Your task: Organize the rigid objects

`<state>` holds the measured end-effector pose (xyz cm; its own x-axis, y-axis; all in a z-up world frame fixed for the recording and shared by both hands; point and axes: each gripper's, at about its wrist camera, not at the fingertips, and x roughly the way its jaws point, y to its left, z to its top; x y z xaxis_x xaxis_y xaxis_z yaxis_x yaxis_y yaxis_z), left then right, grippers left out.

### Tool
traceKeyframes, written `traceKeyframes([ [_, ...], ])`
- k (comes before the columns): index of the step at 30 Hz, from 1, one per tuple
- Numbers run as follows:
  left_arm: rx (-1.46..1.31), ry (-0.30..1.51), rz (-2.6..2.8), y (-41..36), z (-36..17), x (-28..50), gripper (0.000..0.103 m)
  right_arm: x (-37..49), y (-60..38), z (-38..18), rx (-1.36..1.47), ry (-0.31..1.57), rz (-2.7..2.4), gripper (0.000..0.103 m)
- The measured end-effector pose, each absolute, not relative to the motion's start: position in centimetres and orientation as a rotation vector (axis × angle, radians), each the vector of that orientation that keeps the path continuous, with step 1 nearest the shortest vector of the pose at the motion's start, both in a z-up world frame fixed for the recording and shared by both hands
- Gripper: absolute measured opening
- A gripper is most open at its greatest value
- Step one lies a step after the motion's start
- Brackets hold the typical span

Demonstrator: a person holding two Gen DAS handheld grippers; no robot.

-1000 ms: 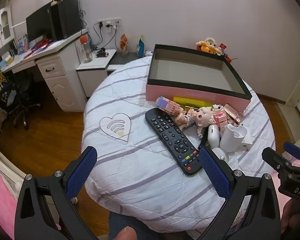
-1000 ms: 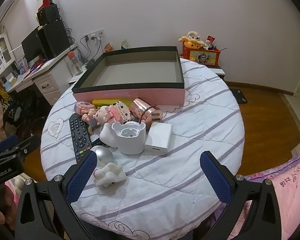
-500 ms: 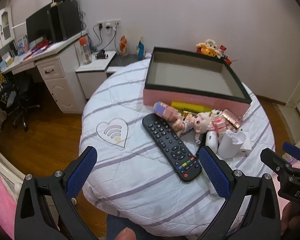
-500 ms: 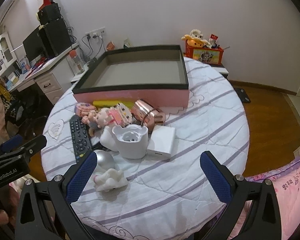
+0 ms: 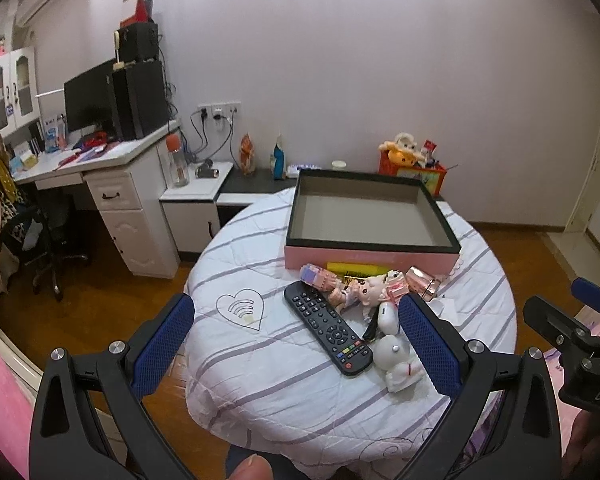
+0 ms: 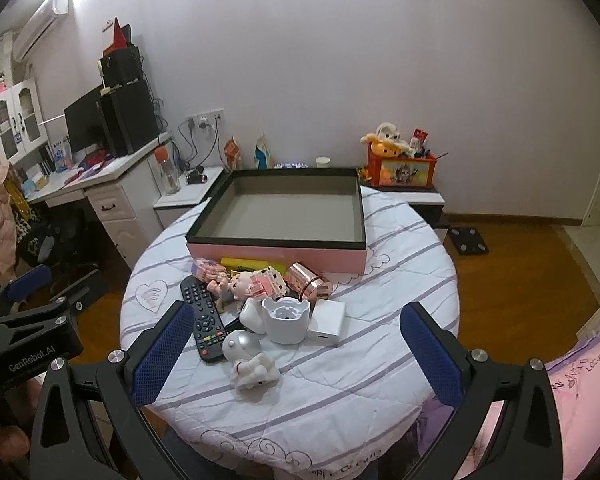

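The pink box (image 6: 276, 254) serves as the landmark: open-topped, dark-rimmed and bare inside, it sits at the far side of the round table (image 6: 400, 280), probably as the bin for sorting. Left of the box's front wall lies the black remote control (image 5: 327, 328), flat, buttons up, angled toward the near table edge. The left gripper (image 5: 296, 354) hangs short of the table, jaws spread wide and holding nothing. In front of the box the clutter is heaped touching: a pink block toy (image 5: 318, 276), a yellow bar (image 6: 246, 263) against the wall, a small doll (image 6: 236, 284), a white cup-like holder (image 6: 286, 320), a copper cylinder (image 6: 304, 278) on its side. Right of these lies a white square box (image 6: 327, 322). The right gripper (image 6: 296, 354) likewise gapes empty, so nothing appears sorted yet.
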<state>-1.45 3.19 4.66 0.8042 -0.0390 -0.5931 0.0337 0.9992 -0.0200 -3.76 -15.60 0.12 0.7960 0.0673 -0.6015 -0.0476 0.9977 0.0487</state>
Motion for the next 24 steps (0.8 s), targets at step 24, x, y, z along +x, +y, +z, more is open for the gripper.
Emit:
traceKeyframes([
  [24, -0.034, 0.574, -0.005, 4.7, 6.7, -6.6, 0.103, -8.7, -14.0, 2.5, 0.004, 0.568, 0.080, 0.103],
])
